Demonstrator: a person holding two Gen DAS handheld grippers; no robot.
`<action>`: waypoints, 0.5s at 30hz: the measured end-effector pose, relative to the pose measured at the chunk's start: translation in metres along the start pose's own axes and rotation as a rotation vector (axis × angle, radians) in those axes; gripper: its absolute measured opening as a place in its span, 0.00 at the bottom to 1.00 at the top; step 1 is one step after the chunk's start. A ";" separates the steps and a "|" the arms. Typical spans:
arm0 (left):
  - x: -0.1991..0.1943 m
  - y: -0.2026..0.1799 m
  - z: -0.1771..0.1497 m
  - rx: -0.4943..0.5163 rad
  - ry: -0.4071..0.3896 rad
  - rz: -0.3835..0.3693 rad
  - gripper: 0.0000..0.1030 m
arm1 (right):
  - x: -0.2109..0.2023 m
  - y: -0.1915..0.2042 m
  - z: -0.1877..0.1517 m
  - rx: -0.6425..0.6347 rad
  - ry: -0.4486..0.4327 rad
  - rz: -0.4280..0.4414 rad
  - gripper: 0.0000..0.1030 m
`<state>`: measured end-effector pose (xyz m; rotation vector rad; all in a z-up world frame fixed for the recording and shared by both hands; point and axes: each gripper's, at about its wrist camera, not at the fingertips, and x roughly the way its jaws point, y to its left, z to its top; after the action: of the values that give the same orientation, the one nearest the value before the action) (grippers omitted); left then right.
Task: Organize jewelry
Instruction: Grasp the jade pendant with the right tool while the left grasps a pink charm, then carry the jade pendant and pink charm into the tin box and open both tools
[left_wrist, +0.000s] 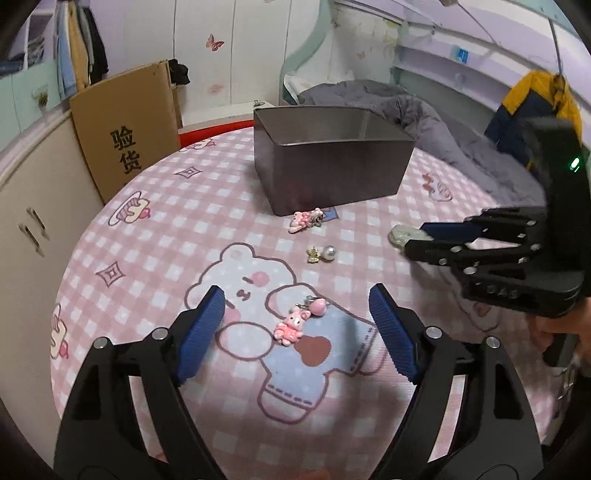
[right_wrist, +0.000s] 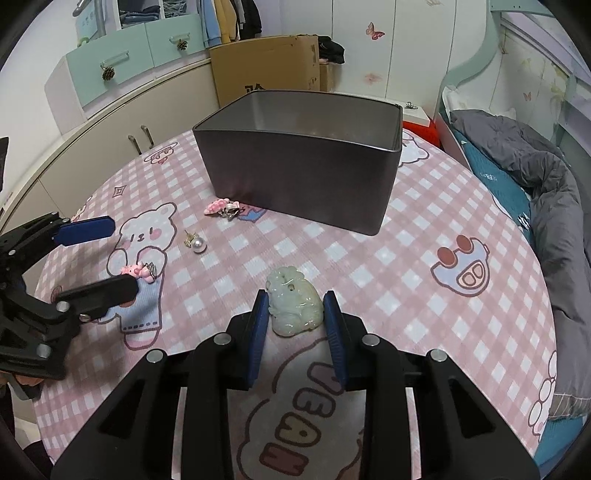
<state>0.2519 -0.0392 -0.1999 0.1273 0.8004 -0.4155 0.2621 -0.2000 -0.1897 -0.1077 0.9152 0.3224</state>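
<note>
Right wrist view: right claw (right_wrist: 295, 314) pinches jade pendant (right_wrist: 293, 301); left claw (left_wrist: 297, 325) spread; tin (right_wrist: 303, 155) floor hidden (rim blocks it).

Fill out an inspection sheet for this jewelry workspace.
Surface: round table under a pink checked cartoon cloth.
Job's things: pale green carved jade pendant; pearl earring with gold stud; pink bunny charm; second pink charm lying by the open dark metal tin.
Clutter: nothing seen.
Grippers: left gripper open around the bunny charm, pads apart from it; right gripper shut on the jade pendant.
Cables: nothing seen.
Surroundings: cardboard box, grey duvet, cupboards.
</note>
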 end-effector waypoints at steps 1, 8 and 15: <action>0.008 -0.001 -0.001 0.013 0.030 0.003 0.68 | 0.000 0.000 0.000 0.000 0.000 0.000 0.27; 0.013 -0.005 -0.004 0.037 0.077 -0.052 0.16 | -0.005 0.002 0.000 -0.003 -0.007 0.013 0.27; -0.013 0.005 0.003 -0.028 0.026 -0.109 0.16 | -0.032 0.004 0.011 -0.023 -0.060 0.018 0.27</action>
<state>0.2478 -0.0308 -0.1889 0.0635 0.8413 -0.5066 0.2513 -0.2005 -0.1577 -0.1104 0.8535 0.3510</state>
